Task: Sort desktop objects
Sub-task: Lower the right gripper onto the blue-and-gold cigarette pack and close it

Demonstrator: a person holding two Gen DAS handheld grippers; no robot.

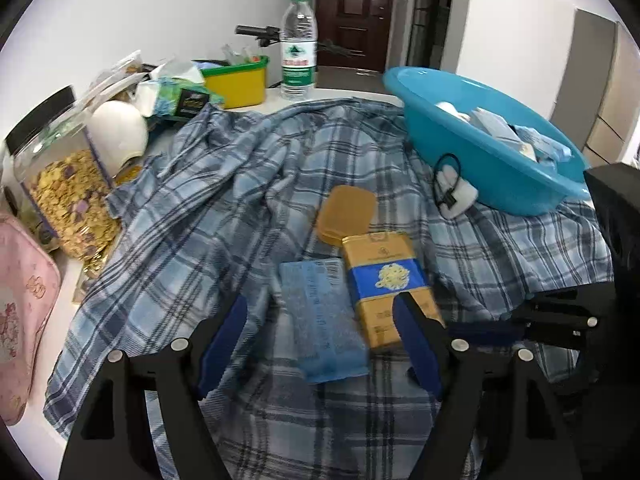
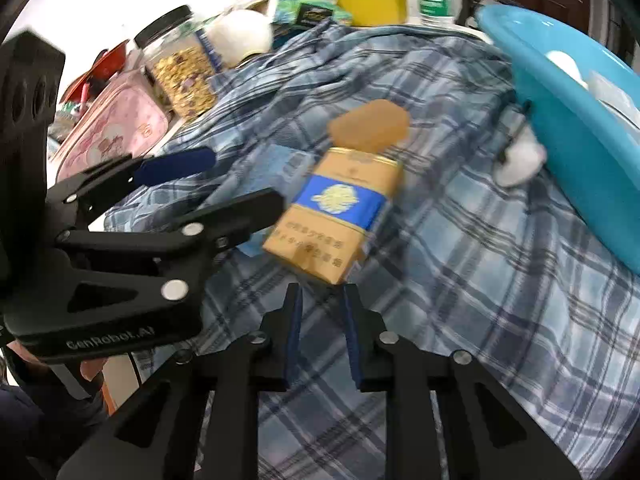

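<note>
White-walled room, dark door at the back; the tabletop [image 1: 332, 98] is mostly covered by a rumpled blue plaid cloth [image 1: 224, 200]. Teal basin [image 1: 492, 160] sits at the cloth's far right corner, tilted, holding pale blue-and-white packets and something white; contents partly cut off by its rim. Yellow bin [image 1: 238, 84] at the far edge holds blurry plastic-wrapped bits, hard to tell what. Clear jar [image 1: 66, 188] with black lid at the left edge, part full of yellow and purple cereal. Water bottle [image 1: 298, 48] stands beside the bin.

Gold-and-blue box [image 1: 386, 280] lies mid-cloth, a tan pad [image 1: 346, 214] touching its far end, a light blue packet [image 1: 320, 316] just beside it on its left.

Left gripper [image 1: 320, 340] spread wide, straddling the packet and the box's near end, gripping nothing. Right gripper [image 2: 322, 332] narrow but parted, just short of the box; view motion-blurred. White item with black cord [image 1: 454, 192] lies against the basin, unclear.
</note>
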